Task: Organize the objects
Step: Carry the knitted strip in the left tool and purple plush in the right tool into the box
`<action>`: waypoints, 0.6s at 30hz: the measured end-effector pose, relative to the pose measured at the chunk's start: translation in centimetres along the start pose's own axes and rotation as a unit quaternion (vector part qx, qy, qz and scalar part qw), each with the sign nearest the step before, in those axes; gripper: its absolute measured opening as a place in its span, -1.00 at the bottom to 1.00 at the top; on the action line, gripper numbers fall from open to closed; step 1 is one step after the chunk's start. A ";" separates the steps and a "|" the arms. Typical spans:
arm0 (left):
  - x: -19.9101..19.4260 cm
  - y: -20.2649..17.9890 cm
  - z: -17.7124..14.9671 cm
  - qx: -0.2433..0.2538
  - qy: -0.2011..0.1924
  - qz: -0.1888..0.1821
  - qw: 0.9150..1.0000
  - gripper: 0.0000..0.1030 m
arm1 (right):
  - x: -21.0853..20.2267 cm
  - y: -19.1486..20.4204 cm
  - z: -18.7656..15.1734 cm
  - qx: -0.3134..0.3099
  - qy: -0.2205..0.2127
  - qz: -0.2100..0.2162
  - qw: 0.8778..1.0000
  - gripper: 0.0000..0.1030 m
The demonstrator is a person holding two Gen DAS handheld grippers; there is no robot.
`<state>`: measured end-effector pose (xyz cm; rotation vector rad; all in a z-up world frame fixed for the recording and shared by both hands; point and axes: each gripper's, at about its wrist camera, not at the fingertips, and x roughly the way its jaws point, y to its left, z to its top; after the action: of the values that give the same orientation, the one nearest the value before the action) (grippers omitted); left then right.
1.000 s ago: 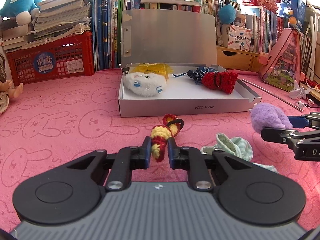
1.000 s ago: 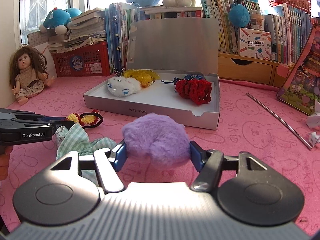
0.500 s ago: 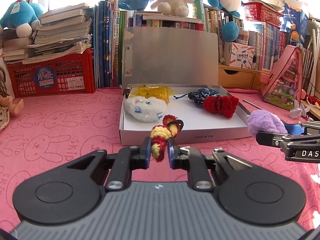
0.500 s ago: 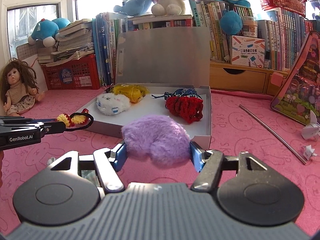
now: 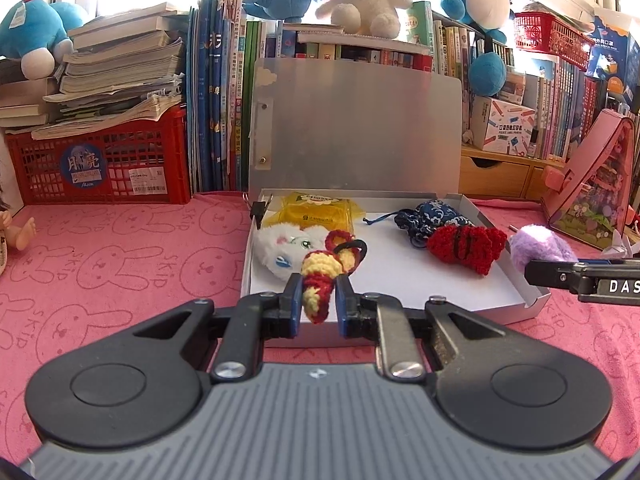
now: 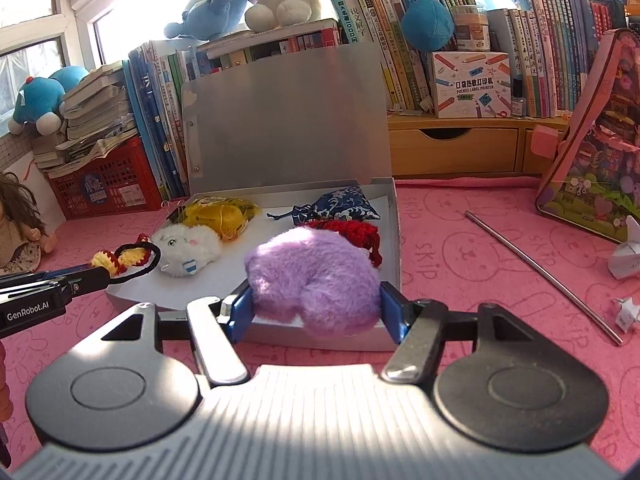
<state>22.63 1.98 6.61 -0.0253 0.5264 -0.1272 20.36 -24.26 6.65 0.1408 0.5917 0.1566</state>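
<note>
My left gripper [image 5: 318, 300] is shut on a yellow and red crochet charm [image 5: 324, 272] with a black loop, held over the near edge of the open grey box [image 5: 532, 304]. The same charm [image 6: 120, 260] shows at the left of the right wrist view. My right gripper [image 6: 316, 304] is shut on a purple fluffy toy [image 6: 312, 276], above the box's near right corner [image 6: 384, 344]. Inside the box lie a white plush [image 5: 288, 248], a yellow packet [image 5: 320, 212], a blue pouch [image 5: 436, 216] and a red crochet piece [image 5: 464, 248]. The purple toy [image 5: 540, 246] shows at the right of the left wrist view.
The box lid [image 5: 352, 128] stands upright against rows of books [image 5: 216, 92]. A red crate [image 5: 100, 164] sits at the back left, a doll [image 6: 16, 224] at the far left. A metal rod [image 6: 540, 272], folded paper [image 6: 628, 256] and a pink house-shaped bag [image 6: 592, 168] lie right of the box.
Both grippers have risen and moved forward to the box with their toys still held. The green checked cloth on the mat has dropped out of view.
</note>
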 end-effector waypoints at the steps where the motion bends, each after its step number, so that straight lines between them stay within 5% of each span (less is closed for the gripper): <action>1: 0.4 0.0 0.1 -0.001 0.002 0.002 1.000 -0.60 | 0.3 -0.1 0.2 0.002 0.001 -0.001 1.000 0.29; 18: 6.1 1.2 -0.2 -0.013 0.045 0.028 0.999 -0.60 | 5.7 -0.1 0.8 -0.001 0.031 -0.030 0.999 0.29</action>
<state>27.88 2.37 3.33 -0.0293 0.6177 -0.0671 25.49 -23.41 4.18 0.1169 0.6565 0.1032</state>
